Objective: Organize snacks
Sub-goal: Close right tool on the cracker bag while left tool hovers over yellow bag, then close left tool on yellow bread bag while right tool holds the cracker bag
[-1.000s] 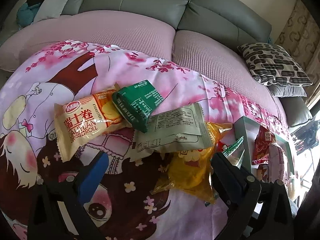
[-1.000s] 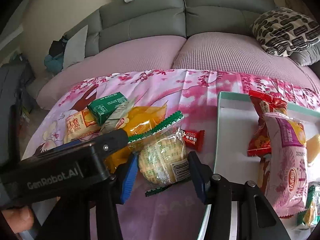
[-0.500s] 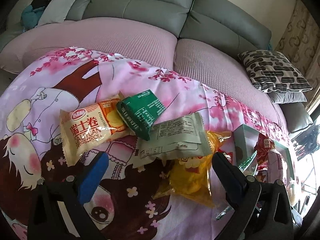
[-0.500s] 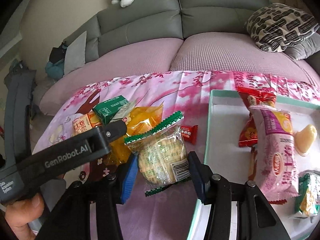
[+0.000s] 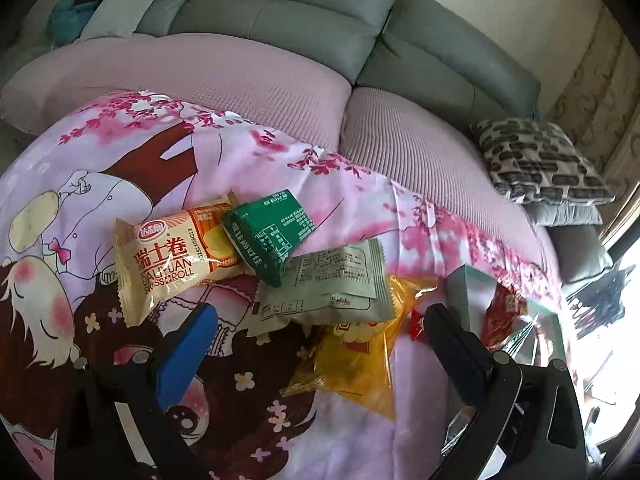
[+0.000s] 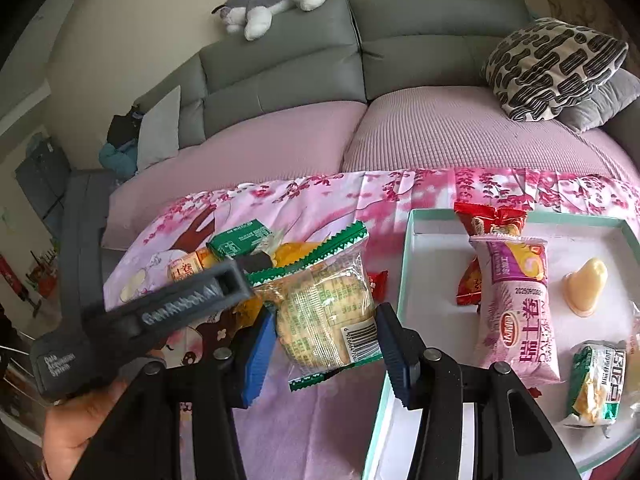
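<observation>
Part of the sorting is judged done. In the white box [image 6: 404,280], to the right of the right hand-held gripper [image 6: 326,344], a pink roll packet [image 6: 516,304], a red packet [image 6: 490,220], a pale jelly cup [image 6: 586,286] and a small green-and-white packet [image 6: 596,380] are already laid.

The clear biscuit packet [image 6: 328,320] is clamped between the right hand-held gripper's blue pads and appears to be lifted, just left of the box wall. Its placing in the box is judged the step in hand.

Ahead of the left hand-held gripper [image 5: 316,332], whose jaws are spread wide with nothing held, the unsorted snacks are seen: a cream roll packet [image 5: 168,256] ahead to its left, a green carton [image 5: 266,232] straight ahead and overlapping that packet, a grey-green packet [image 5: 332,284] lying partly on a yellow packet [image 5: 356,360] between the fingers, and a small red sweet [image 5: 418,322] beside its right finger. These are judged still to be moved.

Everything is carried on a pink cartoon-printed cloth [image 5: 120,168], spread over a surface whose kind cannot be told. Beyond it a grey sofa [image 6: 400,40] with pink seat covers is seen, with a patterned cushion [image 6: 552,68] at its right end and a plush toy [image 6: 272,0] on its backrest.
</observation>
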`<state>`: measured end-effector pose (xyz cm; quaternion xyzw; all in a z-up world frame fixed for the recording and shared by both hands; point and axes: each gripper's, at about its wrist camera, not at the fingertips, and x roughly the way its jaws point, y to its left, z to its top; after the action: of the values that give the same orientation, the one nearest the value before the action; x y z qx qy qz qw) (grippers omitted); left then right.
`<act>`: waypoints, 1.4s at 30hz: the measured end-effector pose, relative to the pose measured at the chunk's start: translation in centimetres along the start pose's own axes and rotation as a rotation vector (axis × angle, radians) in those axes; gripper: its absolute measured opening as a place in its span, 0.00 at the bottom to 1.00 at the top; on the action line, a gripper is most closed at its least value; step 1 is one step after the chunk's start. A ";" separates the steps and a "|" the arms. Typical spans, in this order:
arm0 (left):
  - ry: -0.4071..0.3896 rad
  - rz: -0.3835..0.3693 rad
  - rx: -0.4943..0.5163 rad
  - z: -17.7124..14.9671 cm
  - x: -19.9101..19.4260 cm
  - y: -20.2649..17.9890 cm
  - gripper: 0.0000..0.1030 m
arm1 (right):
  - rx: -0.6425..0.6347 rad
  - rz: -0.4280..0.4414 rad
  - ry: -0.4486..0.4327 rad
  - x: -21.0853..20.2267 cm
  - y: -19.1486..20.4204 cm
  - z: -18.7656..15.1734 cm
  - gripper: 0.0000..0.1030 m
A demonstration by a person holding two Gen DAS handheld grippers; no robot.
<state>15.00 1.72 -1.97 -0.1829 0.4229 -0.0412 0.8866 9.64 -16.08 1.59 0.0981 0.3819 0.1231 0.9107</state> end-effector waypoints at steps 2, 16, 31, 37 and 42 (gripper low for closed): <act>-0.003 0.003 -0.012 0.1 -0.1 0.2 1.00 | 0.008 -0.007 0.004 0.0 -0.4 -0.1 0.51; 0.021 0.022 0.037 -0.5 1.0 -1.1 0.99 | 0.118 -0.050 -0.020 -1.3 -4.5 0.1 0.51; 0.104 -0.012 0.128 -1.8 3.5 -3.1 0.54 | 0.152 -0.056 -0.024 -1.6 -5.8 0.1 0.51; 0.120 0.010 0.140 -2.2 4.2 -3.5 0.54 | 0.156 -0.053 -0.026 -1.6 -5.8 0.1 0.51; 0.107 -0.008 0.120 -2.0 3.7 -3.6 0.46 | 0.163 -0.047 -0.031 -1.8 -6.1 0.2 0.51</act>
<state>16.09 -3.03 -4.55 -0.1288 0.4656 -0.0798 0.8719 9.47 -22.38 1.22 0.1651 0.3785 0.0688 0.9081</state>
